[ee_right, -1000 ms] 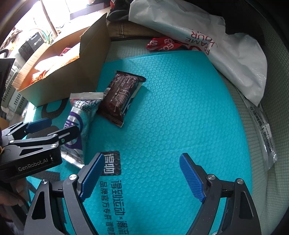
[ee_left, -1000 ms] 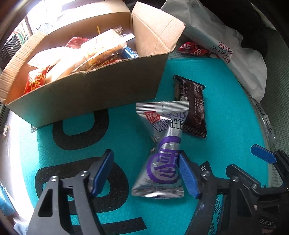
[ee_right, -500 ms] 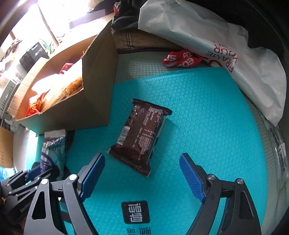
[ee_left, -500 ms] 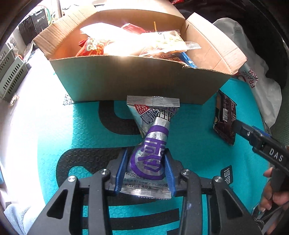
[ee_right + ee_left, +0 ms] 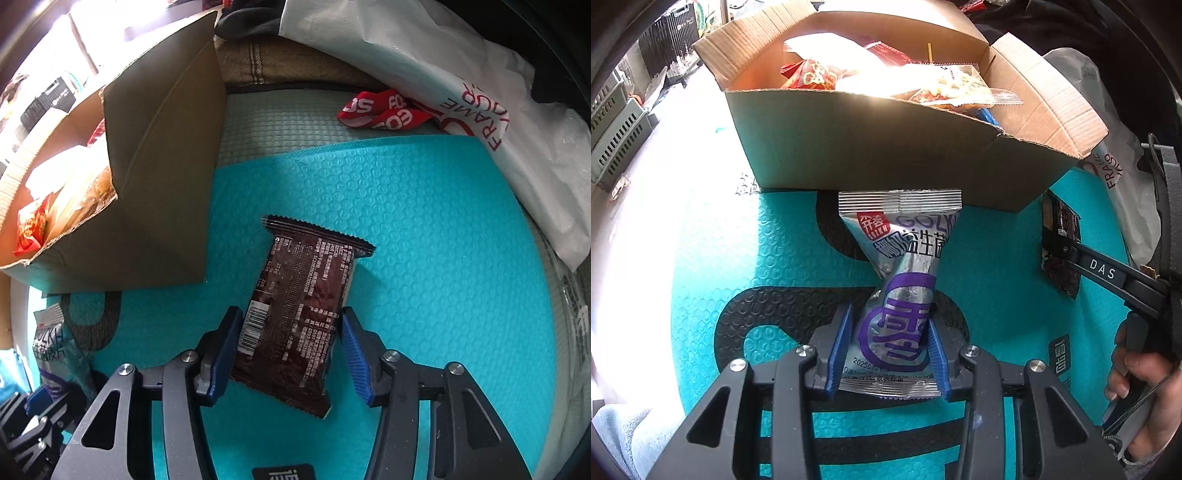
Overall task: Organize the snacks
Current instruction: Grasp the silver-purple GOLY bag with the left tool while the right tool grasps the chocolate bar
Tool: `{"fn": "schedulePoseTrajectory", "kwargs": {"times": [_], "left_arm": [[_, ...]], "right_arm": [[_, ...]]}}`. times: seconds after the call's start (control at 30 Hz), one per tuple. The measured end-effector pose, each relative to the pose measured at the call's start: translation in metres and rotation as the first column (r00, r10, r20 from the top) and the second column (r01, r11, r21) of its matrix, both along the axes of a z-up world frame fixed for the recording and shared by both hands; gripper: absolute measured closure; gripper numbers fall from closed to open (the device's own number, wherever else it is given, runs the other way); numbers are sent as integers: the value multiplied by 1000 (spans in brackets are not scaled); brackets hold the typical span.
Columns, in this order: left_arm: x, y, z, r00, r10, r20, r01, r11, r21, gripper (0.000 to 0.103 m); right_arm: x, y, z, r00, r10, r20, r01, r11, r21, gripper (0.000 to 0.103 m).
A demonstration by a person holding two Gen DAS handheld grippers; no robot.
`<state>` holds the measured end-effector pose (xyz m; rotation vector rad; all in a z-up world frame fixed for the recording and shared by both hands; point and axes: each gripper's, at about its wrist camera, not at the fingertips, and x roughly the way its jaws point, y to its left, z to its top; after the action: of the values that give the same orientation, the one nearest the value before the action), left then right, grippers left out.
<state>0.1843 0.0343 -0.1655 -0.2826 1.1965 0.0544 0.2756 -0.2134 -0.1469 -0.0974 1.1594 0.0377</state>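
Left wrist view: left gripper (image 5: 891,352) clamped on silver pouch (image 5: 899,295); pouch just in front of box (image 5: 886,147), its long axis pointing at the box wall.
Right wrist view: right gripper (image 5: 286,349) straddled brown bar (image 5: 295,325), right of box; left pad touching, right pad just clear; jaws had just been closing.
Bar axis: along the fingers, slightly tilted.
Nearer hand: each gripper over its own snack.
Change: left jaws went from open to gripping; the bar, earlier ahead of the right pads, now lay between them.

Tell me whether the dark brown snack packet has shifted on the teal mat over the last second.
Cannot tell. The dark brown snack packet keeps its slant on the teal mat near the cardboard box; its nearer look comes from the right gripper, whose jaws have just been closing around it.
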Motion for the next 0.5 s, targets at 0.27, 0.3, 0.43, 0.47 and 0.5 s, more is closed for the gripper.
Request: {"fn": "schedulePoseTrajectory", "kwargs": {"times": [0.27, 0.3, 0.43, 0.47, 0.5], "left_arm": [[-31, -4, -1, 999, -22, -41, 21, 1000, -23, 66], [-37, -6, -1, 998, -33, -44, 32, 999, -17, 66], [-61, -13, -2, 995, -73, -65, 72, 997, -19, 66], [-67, -14, -3, 994, -80, -70, 79, 997, -24, 66], [-72, -16, -2, 994, -84, -76, 82, 996, -29, 66]], "right_arm": [[-44, 5, -1, 996, 85, -37, -84, 996, 20, 54], [-52, 6, -1, 995, 96, -39, -96, 995, 18, 54], [-84, 9, -2, 989, 134, -66, -132, 991, 25, 54], [-92, 10, -2, 987, 143, -74, -141, 990, 28, 54], [-100, 11, -2, 986, 149, -81, -147, 989, 31, 54]]}}
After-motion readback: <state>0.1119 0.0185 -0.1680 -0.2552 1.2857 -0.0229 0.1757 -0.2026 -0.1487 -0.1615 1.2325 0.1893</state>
